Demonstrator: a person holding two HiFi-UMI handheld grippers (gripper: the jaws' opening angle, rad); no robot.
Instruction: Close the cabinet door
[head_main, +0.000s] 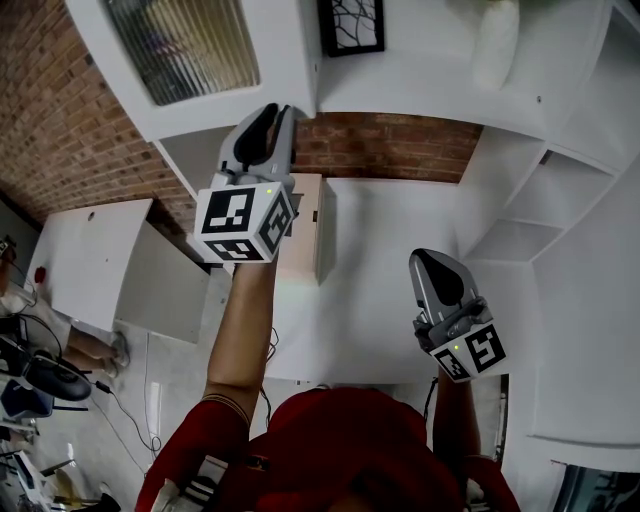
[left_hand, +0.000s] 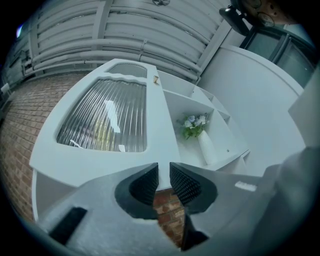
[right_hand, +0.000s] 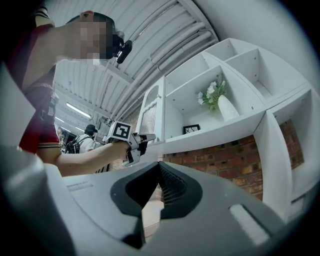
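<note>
The white cabinet door (head_main: 285, 60) with a ribbed glass pane stands swung out from the wall unit at the top left of the head view. My left gripper (head_main: 275, 112) is raised to the door's lower corner. In the left gripper view the door (left_hand: 105, 120) fills the upper left, and my left gripper (left_hand: 164, 172) has its pads close together with the door's white bottom edge between the tips. The right gripper view shows the door (right_hand: 150, 112) edge-on with the left gripper (right_hand: 148, 138) at its lower corner. My right gripper (head_main: 432, 262) hangs lower right, shut (right_hand: 160, 167) and empty.
Open shelves beside the door hold a white vase of flowers (left_hand: 205, 145) and a framed picture (head_main: 350, 25). A brick wall (head_main: 385, 150) runs under them, above a white counter (head_main: 380, 300). More shelves (head_main: 560, 190) stand right, a white table (head_main: 90, 250) left.
</note>
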